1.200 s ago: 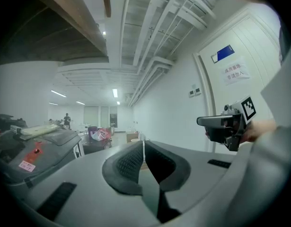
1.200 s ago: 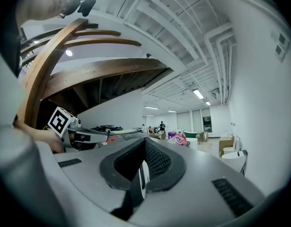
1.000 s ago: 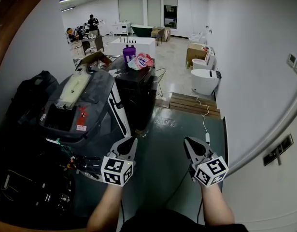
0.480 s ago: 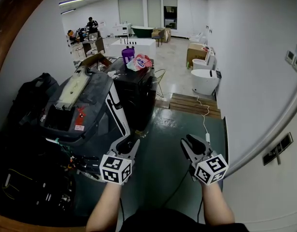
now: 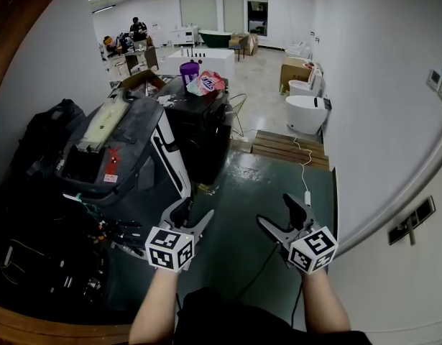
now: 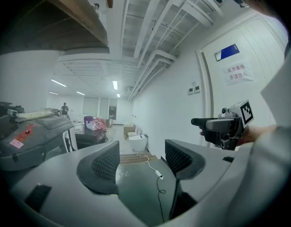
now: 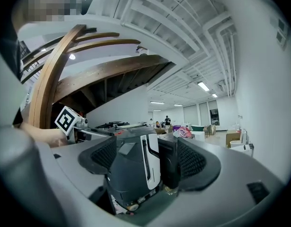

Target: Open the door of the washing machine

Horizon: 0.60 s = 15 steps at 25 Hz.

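Observation:
The washing machine [image 5: 203, 131] is a black box standing at the middle of the head view, door side dark and hard to read; a purple jug [image 5: 190, 72] and a pink detergent bag [image 5: 208, 83] sit on top. It also shows far off in the right gripper view as the washing machine [image 7: 168, 161]. My left gripper [image 5: 194, 210] and right gripper [image 5: 276, 210] hang low over the dark green floor, well short of the machine. Both sets of jaws are opening with nothing between them. The left gripper [image 6: 141, 162] frames floor and a cable; the right gripper [image 7: 147, 162] frames the machines.
A big grey machine [image 5: 113, 149] stands left of the washer. Black bags and tangled gear [image 5: 41, 264] fill the near left. A wooden pallet [image 5: 289, 149], a white toilet [image 5: 305, 117] and a white cable [image 5: 305, 185] lie along the right wall. People [image 5: 138, 29] are far back.
Both grippers went from shut to open. Both hands sank a little towards the floor.

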Motion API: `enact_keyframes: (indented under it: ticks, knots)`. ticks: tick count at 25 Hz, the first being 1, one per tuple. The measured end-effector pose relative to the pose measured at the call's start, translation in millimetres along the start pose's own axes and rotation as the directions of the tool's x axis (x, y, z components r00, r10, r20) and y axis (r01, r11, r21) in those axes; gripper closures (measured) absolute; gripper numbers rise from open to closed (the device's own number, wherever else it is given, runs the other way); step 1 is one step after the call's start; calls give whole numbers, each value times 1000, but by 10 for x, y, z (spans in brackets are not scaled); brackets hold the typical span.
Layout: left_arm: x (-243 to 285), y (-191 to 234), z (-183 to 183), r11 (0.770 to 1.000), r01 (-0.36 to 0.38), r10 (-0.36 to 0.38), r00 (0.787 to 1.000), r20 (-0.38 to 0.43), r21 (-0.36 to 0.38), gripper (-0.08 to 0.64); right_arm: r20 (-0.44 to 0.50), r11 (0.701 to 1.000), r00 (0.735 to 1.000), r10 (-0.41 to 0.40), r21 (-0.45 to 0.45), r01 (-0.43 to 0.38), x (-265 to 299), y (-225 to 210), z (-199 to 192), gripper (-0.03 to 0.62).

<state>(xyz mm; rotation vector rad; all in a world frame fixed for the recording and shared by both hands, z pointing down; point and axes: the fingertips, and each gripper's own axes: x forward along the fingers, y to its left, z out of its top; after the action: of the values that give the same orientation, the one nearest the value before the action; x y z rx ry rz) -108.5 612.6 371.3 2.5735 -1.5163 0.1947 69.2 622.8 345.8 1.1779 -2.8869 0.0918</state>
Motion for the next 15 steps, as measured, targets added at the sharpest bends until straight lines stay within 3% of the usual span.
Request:
enact_keyframes:
  ticks: [5, 9, 13, 15]
  knots:
    - [186, -47, 5, 999, 46, -46, 999, -6, -5, 208, -23, 1000, 1000, -13, 24, 14, 63, -118, -79, 163]
    - [420, -9, 180, 996, 91, -91, 994, 54, -4, 140, -45, 1000, 999, -18, 24, 20, 272, -264, -149, 135]
    - [823, 353, 184, 998, 50, -52, 998, 48, 31, 106, -61, 999, 997, -45, 23, 47, 606, -520, -200, 123]
    - [1043, 566, 122, 998, 64, -64, 997, 31, 19, 107, -69, 997, 996, -65, 24, 67, 826, -675, -214, 123]
